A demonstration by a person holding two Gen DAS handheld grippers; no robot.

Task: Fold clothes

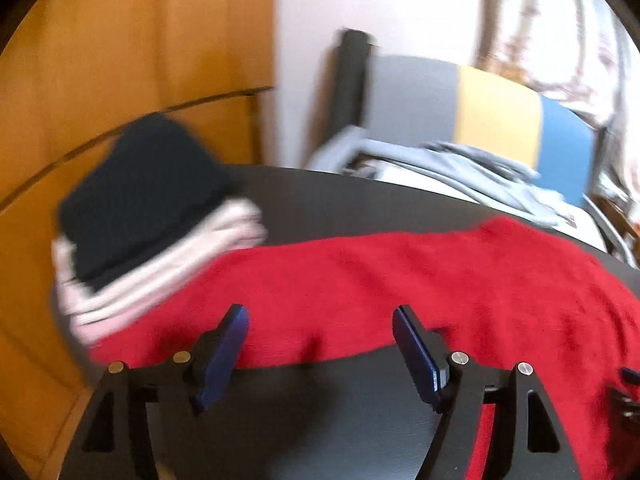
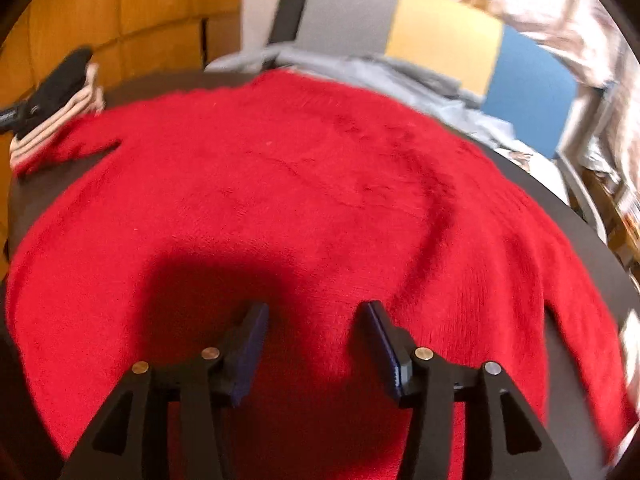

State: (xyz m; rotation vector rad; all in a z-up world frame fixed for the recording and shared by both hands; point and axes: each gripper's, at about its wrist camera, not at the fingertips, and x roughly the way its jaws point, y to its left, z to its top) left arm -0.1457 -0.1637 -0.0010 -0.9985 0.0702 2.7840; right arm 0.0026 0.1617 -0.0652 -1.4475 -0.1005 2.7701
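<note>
You had the red sweater [image 2: 304,184] spread flat over the dark round table [image 1: 320,200], covering most of it, with one sleeve stretched out toward the stack of folded clothes [image 1: 156,216] at the sweater's left end. That stack – a dark garment on top of pale pink ones – sat touching the sleeve, near the table's edge.

Your left gripper [image 1: 320,344] hovered over the near edge of the sweater with its jaws spread wide and nothing between the blue pads; bare tabletop showed just beneath them. Your right gripper [image 2: 314,340] hung over the sweater's body, nearer its lower hem, jaws likewise released and gripping no cloth – its shadow fell on the red knit just ahead of the fingers.

Beyond the sweater, past the table's far edge, a heap of grey clothing [image 2: 360,68] lay on a chair [image 2: 440,36] whose backrest was grey, yellow and blue. The left view was blurred, so finer detail of the stack could not be made out
</note>
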